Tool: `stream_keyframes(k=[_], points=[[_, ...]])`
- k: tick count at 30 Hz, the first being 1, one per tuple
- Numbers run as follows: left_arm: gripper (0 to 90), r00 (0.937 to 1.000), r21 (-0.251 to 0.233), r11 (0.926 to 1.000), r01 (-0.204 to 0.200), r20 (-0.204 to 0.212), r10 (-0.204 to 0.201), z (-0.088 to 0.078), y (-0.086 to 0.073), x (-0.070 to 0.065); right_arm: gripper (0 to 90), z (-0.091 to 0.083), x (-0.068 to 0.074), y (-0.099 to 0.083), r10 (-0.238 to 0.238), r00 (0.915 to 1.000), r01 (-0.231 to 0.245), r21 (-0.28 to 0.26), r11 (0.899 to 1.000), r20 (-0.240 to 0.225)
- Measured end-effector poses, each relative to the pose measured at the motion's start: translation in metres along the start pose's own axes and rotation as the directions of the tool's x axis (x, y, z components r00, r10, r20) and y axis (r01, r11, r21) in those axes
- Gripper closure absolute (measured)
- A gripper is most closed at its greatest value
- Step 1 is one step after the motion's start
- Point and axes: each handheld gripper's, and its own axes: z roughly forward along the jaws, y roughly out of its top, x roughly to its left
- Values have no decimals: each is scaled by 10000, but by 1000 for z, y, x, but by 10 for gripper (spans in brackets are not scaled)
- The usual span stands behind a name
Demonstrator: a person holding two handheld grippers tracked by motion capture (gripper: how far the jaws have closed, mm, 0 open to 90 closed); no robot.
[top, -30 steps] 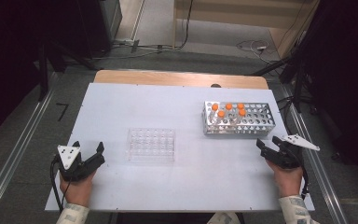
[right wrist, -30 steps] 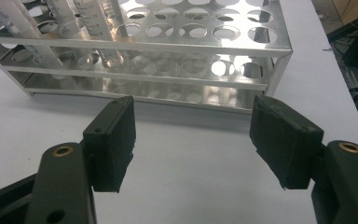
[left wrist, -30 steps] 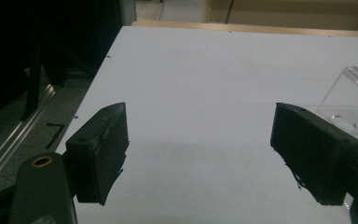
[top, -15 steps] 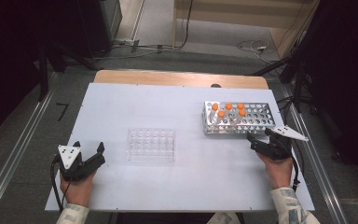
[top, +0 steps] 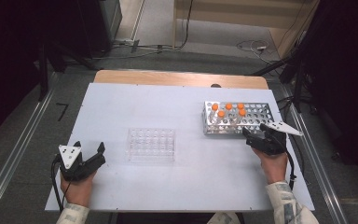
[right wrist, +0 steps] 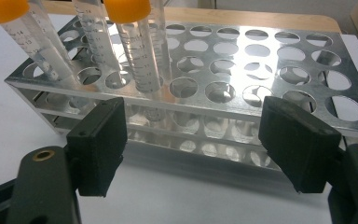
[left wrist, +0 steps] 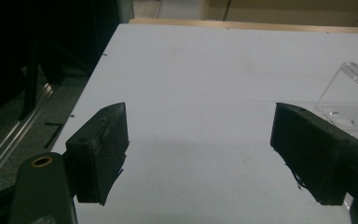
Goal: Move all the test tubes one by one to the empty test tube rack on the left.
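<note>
The right gripper (top: 254, 135) is hovering just in front of the metal rack (top: 256, 122), at the rack's near edge toward its right half. Its jaws are standing wide apart with nothing between them, having just been opening. In the right gripper view the gripper (right wrist: 193, 144) is facing the rack (right wrist: 242, 74) head-on, close to its front wall but not touching it.

The rack is holding five tubes (top: 228, 112) with orange caps, all clustered in its left half and standing upright in its holes. Up close, the clear graduated tubes (right wrist: 137, 51) are rising at the rack's left end, beyond the gripper's left jaw.

A clear tray (top: 151, 143) is lying left of the rack, near it but apart, on the white table (top: 168, 102).

The left gripper (top: 89, 155) is resting well left of the rack, beyond the tray. Its jaws are also standing apart and empty; in its own view the gripper (left wrist: 198, 149) is pointing over bare table, with the tray's corner (left wrist: 349, 100) beside its right jaw.
</note>
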Motion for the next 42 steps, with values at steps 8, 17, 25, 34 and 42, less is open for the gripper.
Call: stream_keyframes(k=[8, 17, 25, 34, 42], points=[[194, 10000, -4, 10000, -6, 0, 6, 0, 0, 0, 268, 7, 6, 7, -224, 9997, 224, -4, 9997, -16], [194, 10000, 60, 10000, -22, -18, 22, 0, 0, 0, 349, 16, 14, 16, -444, 9989, 442, -138, 9989, -124], [194, 10000, 69, 10000, -16, -32, 16, 1, -1, 0, 442, 23, 19, 20, -596, 9982, 595, -101, 9982, -108], [194, 10000, 118, 9999, -28, -21, 28, 1, -1, 0, 589, 28, 23, 22, -836, 9962, 834, -121, 9964, -236], [194, 10000, 93, 10000, -2, -25, 2, 1, -1, 0, 700, 32, 23, 22, -931, 9953, 929, -71, 9956, -264]])
